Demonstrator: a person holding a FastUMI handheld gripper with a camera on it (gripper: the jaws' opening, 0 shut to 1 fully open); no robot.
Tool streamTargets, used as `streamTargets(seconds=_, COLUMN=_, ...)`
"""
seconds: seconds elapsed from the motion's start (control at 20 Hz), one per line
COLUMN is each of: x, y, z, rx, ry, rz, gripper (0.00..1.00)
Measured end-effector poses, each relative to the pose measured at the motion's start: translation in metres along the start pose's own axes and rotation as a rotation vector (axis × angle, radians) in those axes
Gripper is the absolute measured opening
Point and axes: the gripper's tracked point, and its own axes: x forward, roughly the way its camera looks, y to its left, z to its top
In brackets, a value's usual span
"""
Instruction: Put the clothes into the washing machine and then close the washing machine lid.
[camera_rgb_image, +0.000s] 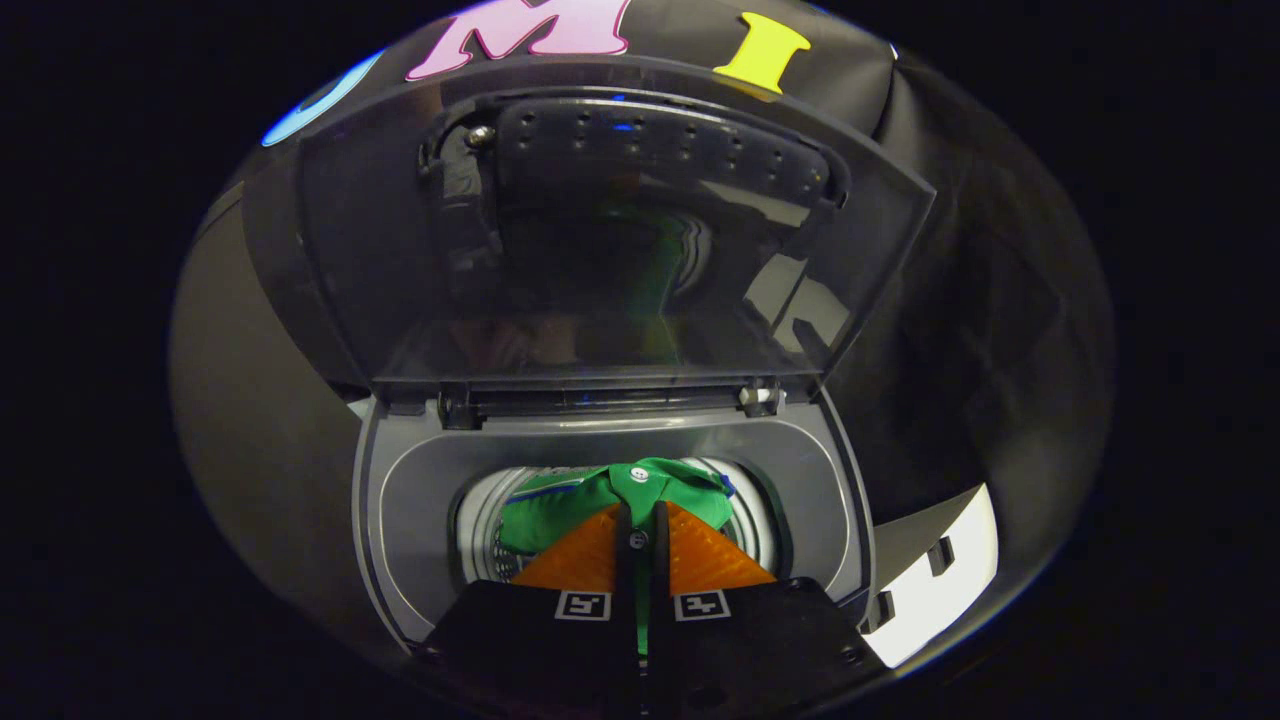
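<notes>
The washing machine (400, 520) is taking up the lower middle of the frame, its grey top deck framing a round opening, with the drum (478, 530) showing pale and ribbed inside that opening. Its lid (600, 230), a large tinted see-through panel, is standing raised and leaning back across the upper half of the frame, hinged along the deck's far edge at mid-frame.

Just below the centre, a green garment (560, 510) with a collar and a small pale button is hanging at the mouth of the drum, part of it already draping down inside. At the bottom centre the gripper (640, 520) is pinching that garment: its two fingers are drawn almost together, with a thin strip of the green cloth showing in the narrow gap, so both are pressing on the fabric near the collar.

The step in hand appears to be the loading of the clothes, with the garment held over the opening and not yet released. The next move probably calls for lowering it further so no cloth is lying over the rim, spreading the fingers to drop it, then backing out and reaching for the lid's top edge to bring it down.
</notes>
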Motion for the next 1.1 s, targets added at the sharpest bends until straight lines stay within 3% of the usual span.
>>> streamTargets(seconds=0.75, x=0.046, y=0.012, z=-0.047, rx=-0.021, ry=0.127, rz=0.029, gripper=0.08)
streamTargets(seconds=0.8, x=0.047, y=0.011, z=-0.054, rx=-0.034, ry=0.149, rz=0.029, gripper=0.12)
streamTargets(seconds=0.95, x=0.059, y=0.015, z=-0.065, rx=-0.034, ry=0.168, rz=0.080, gripper=0.64)
streamTargets(seconds=1.05, x=0.056, y=0.011, z=-0.066, rx=-0.035, ry=0.177, rz=0.066, gripper=0.99)
streamTargets(seconds=1.1, x=0.057, y=0.009, z=-0.065, rx=-0.025, ry=0.169, rz=0.065, gripper=0.99)
